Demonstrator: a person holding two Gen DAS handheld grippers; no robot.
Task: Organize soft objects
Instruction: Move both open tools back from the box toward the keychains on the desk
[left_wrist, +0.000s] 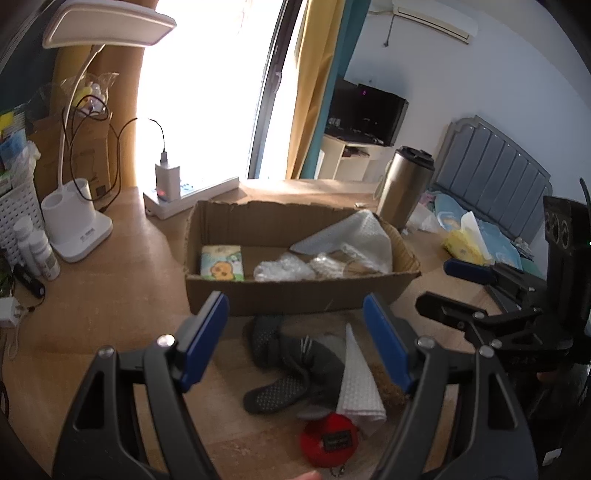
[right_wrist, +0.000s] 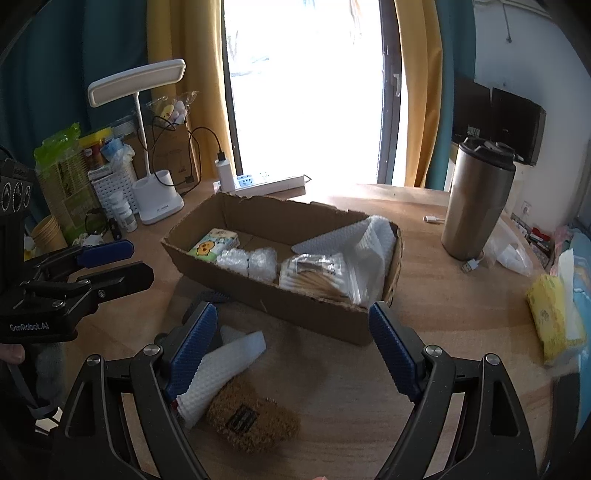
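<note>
On the smooth wood-grain tabletop (left_wrist: 110, 314), far left, stands a white plastic desk lamp (left_wrist: 77, 236) with a thin curved neck and a flat oblong head. Right of it sits a shallow, rough-edged cardboard box (left_wrist: 295, 291). Inside, from the left: a small soft tissue pack (left_wrist: 222, 263) printed with a yellow cartoon, then crinkly bubble wrap (left_wrist: 282, 270), a clear bag of cotton swabs (right_wrist: 314, 275) with pale wooden sticks, and a sheet of white dimpled foam (left_wrist: 351, 236) leaning against the right wall.

In front of the box, the left claw (left_wrist: 295, 343) hangs open and empty, its ribbed blue pads well apart. Between them on the tabletop lie dark grey socks (left_wrist: 284, 369) with dotted grip soles, crumpled together; a tapered strip of white waffle-textured foam (left_wrist: 356, 380) overlaps them, and a round red fuzzy pouch (left_wrist: 327, 439) with a dark label lies nearest the camera. Just right of the strip sits a shaggy brown pouch (right_wrist: 251, 421) with a dark label.

The right claw (right_wrist: 293, 350) is likewise spread wide, gripping nothing, above bare wood near the box's corner. Further right stands a brushed-steel tumbler (right_wrist: 476, 203) with a black lid, then a yellow tissue pack (right_wrist: 546, 317).
</note>
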